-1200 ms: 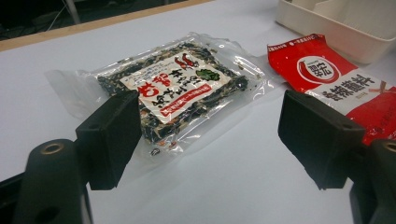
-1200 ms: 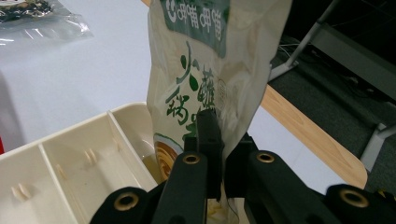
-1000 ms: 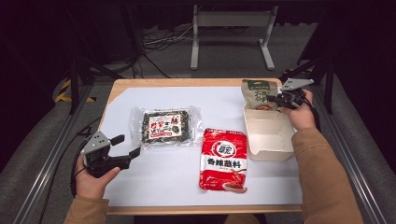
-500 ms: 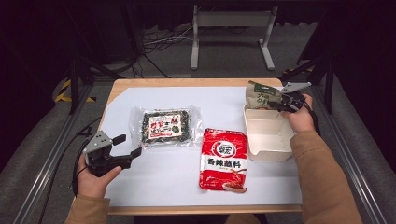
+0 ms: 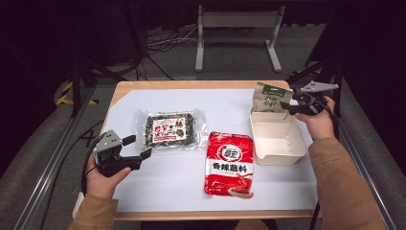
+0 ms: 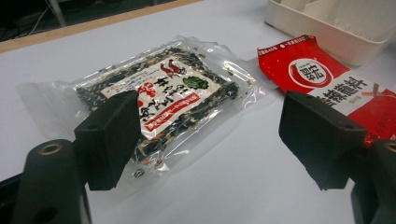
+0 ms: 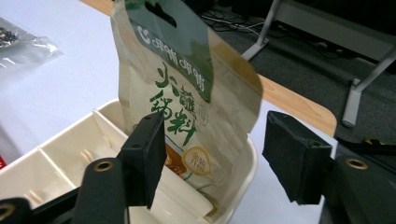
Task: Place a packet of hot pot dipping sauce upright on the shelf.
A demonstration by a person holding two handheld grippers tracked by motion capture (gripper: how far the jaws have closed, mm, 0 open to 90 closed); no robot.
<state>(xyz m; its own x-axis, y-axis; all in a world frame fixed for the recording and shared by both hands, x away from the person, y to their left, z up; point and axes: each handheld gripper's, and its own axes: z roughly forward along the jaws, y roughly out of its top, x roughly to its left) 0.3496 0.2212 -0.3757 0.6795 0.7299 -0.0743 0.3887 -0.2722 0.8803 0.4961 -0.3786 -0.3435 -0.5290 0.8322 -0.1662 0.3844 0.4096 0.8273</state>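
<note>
**A:** ok so where's the right tongs (image 5: 287, 108) at? Looks like they're parked at the far right corner of the tabletop (image 5: 158, 191).

**B:** Yep, right by the green-and-tan pouch (image 5: 268, 97). The jaws have just been opening and now they stand wide apart. In the right gripper view the pouch (image 7: 187, 93) sits in the gap between them, but neither pad is pressing on it, so nothing's gripped.

**A:** And the pouch itself?

**B:** Standing more or less upright in the far end of the cream divided box (image 5: 277, 139), its bottom edge down inside the end compartment, top leaning a bit toward the far side. You can see the box's partitions (image 7: 70, 144) in the right gripper view.

**A:** What about the left tongs (image 5: 141, 154)?

**B:** Held low over the near left part of the tabletop, pointing toward the middle. Jaws spread wide, nothing between them. In the left gripper view they frame the clear bag of dark dried stuff (image 6: 159, 98), which lies flat a bit ahead of them, not touching.

**A:** That's the one with the red and white label?

**B:** Yeah, it's (image 5: 171, 129) left of centre from above. Just beside it on the right is the red packet (image 5: 230, 163), lying flat, its far right corner just beside the near left corner of the box. Can't tell if they actually touch.
</note>
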